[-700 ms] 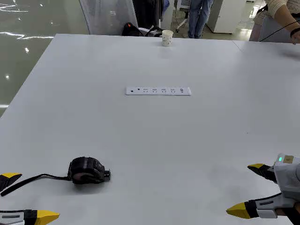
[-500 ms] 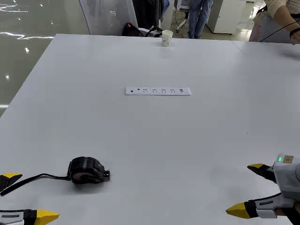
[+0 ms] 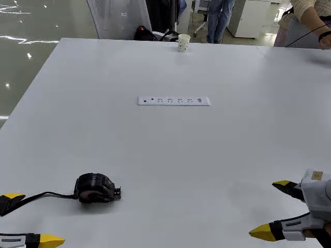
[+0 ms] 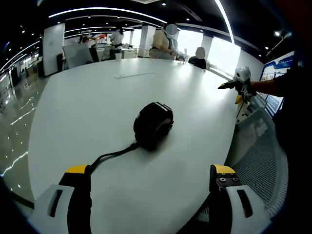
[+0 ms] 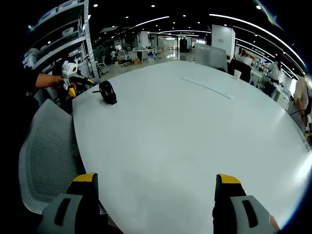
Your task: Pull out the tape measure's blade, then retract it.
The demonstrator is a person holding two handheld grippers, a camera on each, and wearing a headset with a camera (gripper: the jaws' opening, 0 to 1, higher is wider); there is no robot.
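- While the tape measure (image 3: 96, 187) lies on the white bench (image 3: 207, 155) close to its near edge and toward the near-left corner, neither gripper touches its case.
- Its dark round case rests on its side, and a small tab shows at the end that points toward the right edge of the bench.
- A black strap (image 3: 46, 195) trails from the case toward the left edge and ends by the left gripper (image 3: 31, 219); whether it touches a finger I cannot tell.
- In the left gripper view the yellow-tipped fingers (image 4: 78, 170) stand wide apart and hold nothing. The case sits on the bench ahead, between their lines, and the strap curls back toward the left-hand one.
- The right gripper (image 3: 271, 207) hovers over the near-right part of the bench, well apart from the tape measure. Its fingers (image 5: 87, 178) are also spread wide with nothing between them.
- In the right gripper view the tape measure appears small by the far-left edge, just beside the other gripper.
- A white power strip (image 3: 174, 101) lies flat near the middle of the bench, its length parallel to the far edge.
- A paper cup (image 3: 184, 42) stands upright beside the far edge.
- A grey mesh chair (image 5: 46, 161) sits off the bench's edge in the right gripper view.
- People stand beyond the far edge and far-right corner.
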